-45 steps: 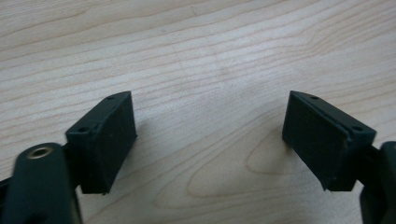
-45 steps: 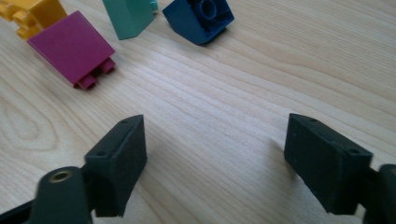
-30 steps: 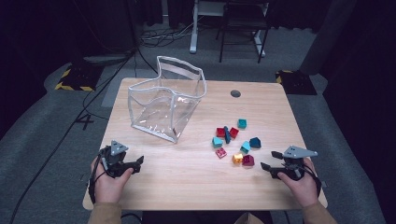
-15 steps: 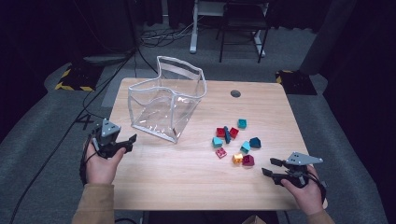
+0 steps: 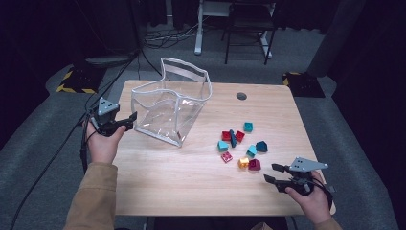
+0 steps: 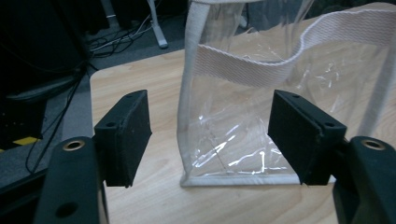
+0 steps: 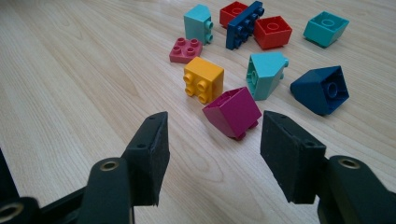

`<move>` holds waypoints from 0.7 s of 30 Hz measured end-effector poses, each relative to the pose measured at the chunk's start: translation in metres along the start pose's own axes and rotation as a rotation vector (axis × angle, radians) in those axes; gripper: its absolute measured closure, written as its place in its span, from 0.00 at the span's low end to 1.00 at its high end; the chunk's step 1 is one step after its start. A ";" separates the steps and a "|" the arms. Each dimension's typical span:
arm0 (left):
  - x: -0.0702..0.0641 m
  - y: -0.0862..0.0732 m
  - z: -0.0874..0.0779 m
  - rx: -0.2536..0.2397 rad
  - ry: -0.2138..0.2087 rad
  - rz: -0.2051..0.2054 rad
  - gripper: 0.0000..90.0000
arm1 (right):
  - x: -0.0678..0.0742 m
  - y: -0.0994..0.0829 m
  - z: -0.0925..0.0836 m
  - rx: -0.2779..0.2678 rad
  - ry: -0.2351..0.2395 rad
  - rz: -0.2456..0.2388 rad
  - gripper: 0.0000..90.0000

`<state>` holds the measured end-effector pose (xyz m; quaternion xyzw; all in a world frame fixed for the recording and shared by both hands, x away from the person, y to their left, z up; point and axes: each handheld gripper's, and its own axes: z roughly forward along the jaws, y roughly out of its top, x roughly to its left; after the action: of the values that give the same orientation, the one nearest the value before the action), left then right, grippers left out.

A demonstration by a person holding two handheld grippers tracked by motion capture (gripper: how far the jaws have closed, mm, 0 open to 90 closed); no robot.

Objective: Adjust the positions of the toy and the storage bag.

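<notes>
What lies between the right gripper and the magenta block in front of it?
Bare wooden table. In the right gripper view, the right gripper stands open just short of the magenta block, with nothing between them.

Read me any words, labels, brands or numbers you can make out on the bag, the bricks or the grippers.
None can be read. The clear bag and its white webbing strap bear no print. The bricks, such as the magenta brick and the yellow brick, show plain studs; any stud embossing is too small to tell. The left gripper and right gripper carry no markings.
</notes>
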<state>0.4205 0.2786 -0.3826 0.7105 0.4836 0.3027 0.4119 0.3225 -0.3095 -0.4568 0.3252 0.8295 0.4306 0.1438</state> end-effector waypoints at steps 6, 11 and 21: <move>0.009 0.003 0.018 -0.054 0.000 0.005 0.51 | 0.002 0.003 0.000 -0.010 0.011 -0.003 0.47; 0.016 0.006 0.033 -0.012 -0.004 0.011 0.58 | 0.005 0.005 0.001 -0.015 0.023 -0.016 0.48; 0.015 0.005 0.048 0.035 -0.048 0.023 0.85 | 0.007 0.008 0.005 -0.018 0.043 -0.029 0.48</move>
<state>0.4674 0.2772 -0.4004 0.7301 0.4708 0.2818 0.4073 0.3235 -0.2984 -0.4526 0.3027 0.8332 0.4428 0.1348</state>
